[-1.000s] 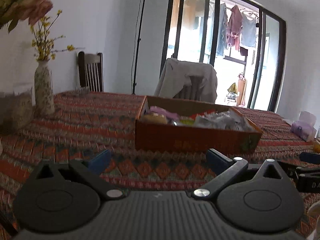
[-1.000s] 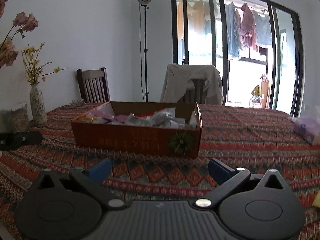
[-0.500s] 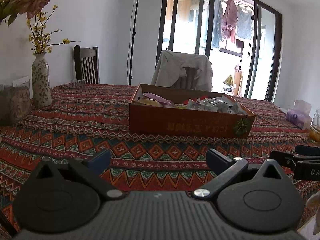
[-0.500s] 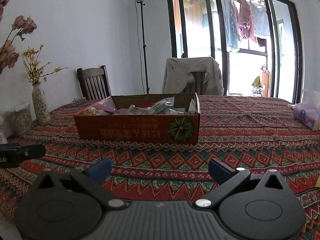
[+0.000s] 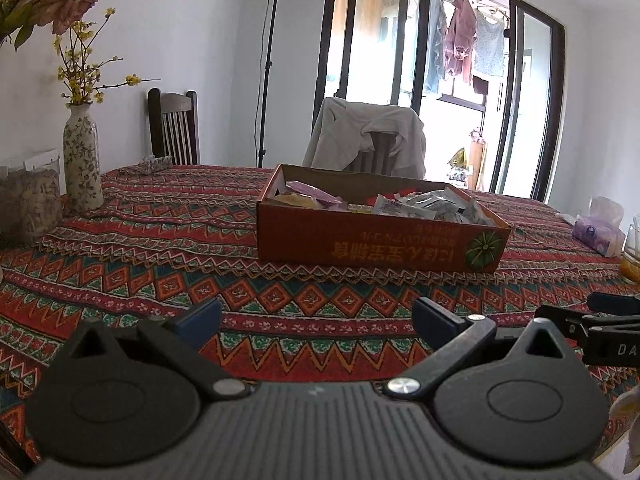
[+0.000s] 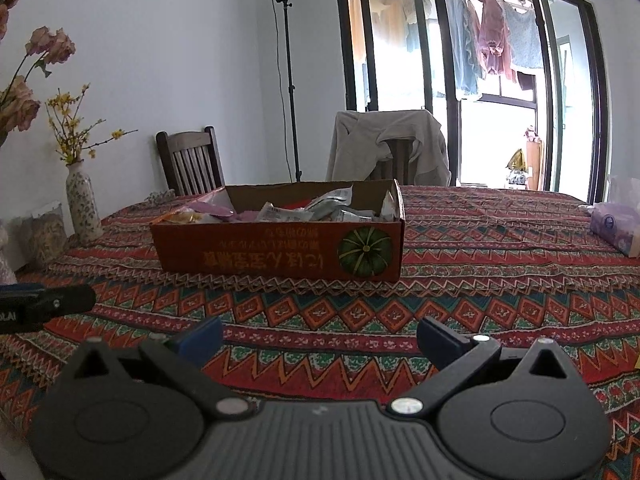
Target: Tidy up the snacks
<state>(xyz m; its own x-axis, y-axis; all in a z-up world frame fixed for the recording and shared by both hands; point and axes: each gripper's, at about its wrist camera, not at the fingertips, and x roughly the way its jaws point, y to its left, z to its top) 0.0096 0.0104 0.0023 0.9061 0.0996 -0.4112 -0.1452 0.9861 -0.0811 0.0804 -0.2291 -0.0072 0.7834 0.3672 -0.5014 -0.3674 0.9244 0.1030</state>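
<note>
A shallow orange cardboard box (image 5: 376, 240) with a green pumpkin print stands on the patterned tablecloth (image 5: 160, 264), holding several snack packets (image 5: 432, 204), silver and purple. It also shows in the right wrist view (image 6: 280, 252) with the packets (image 6: 320, 208) inside. My left gripper (image 5: 316, 316) is open and empty, low over the cloth, well short of the box. My right gripper (image 6: 320, 332) is open and empty, also short of the box. Each gripper shows at the edge of the other's view.
A flowered vase (image 5: 82, 160) and a jar (image 5: 28, 208) stand at the left. A purple tissue pack (image 5: 600, 232) and a glass (image 5: 632, 252) sit at the right. Two chairs (image 5: 372, 140) stand behind the table. A lamp stand (image 6: 290, 80) is at the wall.
Both grippers have pulled back from the box and risen a little, so the box looks smaller and more tablecloth shows. Both stay open and empty.
</note>
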